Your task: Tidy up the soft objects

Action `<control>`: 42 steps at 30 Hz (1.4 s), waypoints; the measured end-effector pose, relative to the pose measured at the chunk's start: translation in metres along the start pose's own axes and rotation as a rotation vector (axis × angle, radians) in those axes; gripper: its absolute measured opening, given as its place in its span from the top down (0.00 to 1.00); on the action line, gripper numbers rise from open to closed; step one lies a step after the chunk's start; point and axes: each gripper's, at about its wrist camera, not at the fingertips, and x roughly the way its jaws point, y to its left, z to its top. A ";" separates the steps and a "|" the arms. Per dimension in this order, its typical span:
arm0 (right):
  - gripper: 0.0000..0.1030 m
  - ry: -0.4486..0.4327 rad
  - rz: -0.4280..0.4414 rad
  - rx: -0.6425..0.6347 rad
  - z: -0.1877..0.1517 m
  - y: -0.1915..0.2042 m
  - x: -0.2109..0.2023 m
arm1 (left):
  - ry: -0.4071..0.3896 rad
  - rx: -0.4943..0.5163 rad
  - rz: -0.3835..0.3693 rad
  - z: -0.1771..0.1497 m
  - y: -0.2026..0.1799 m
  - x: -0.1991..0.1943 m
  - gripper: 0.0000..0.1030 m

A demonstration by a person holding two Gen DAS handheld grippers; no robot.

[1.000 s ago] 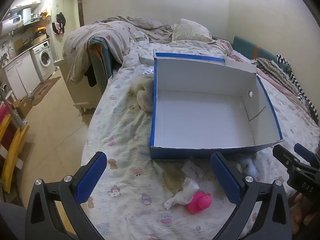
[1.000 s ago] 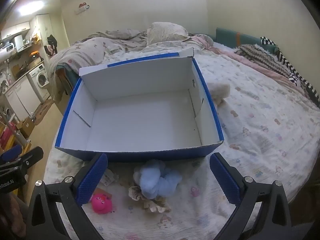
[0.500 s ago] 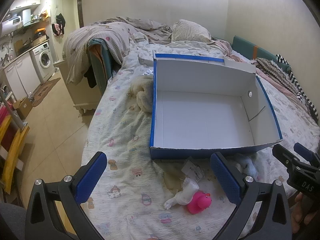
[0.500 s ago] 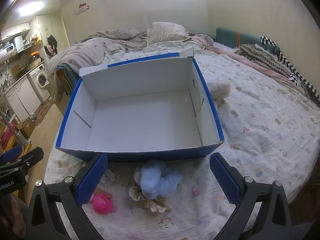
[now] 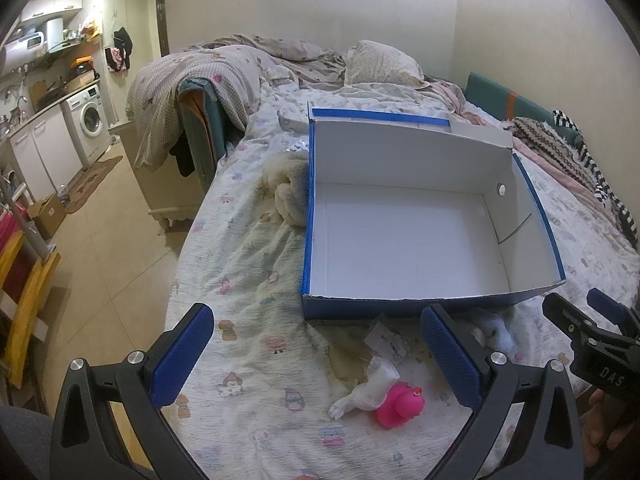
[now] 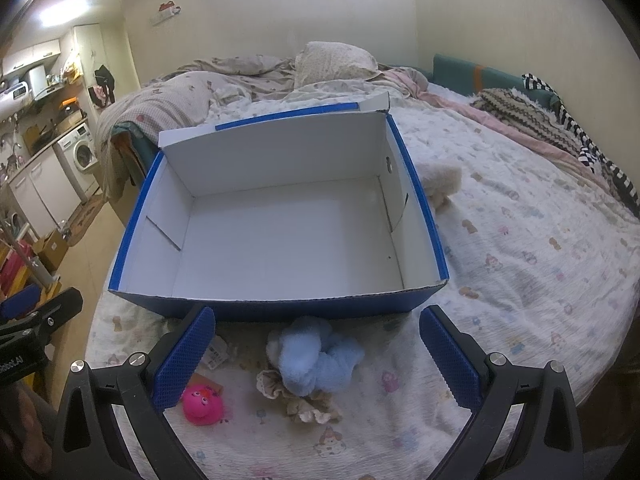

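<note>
Little has moved: both grippers hover, fingers wide apart and empty. Blue plush lies on the bed just before the empty box. Centre right gripper over it, descend, close gently.

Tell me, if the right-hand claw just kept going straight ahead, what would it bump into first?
Probably the fluffy blue toy, which lies on the bed between the right gripper's open jaws, just before the blue box's near wall. Depth is hard to judge here.

Pink duck before blue box
</note>
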 end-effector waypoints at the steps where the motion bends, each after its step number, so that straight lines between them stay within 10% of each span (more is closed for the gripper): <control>1: 0.00 0.000 0.000 0.000 0.000 0.000 0.000 | 0.000 0.000 0.000 0.000 0.000 0.000 0.00; 42: 0.00 0.014 0.013 0.001 -0.001 0.003 0.002 | 0.002 0.003 -0.003 -0.002 0.002 -0.001 0.00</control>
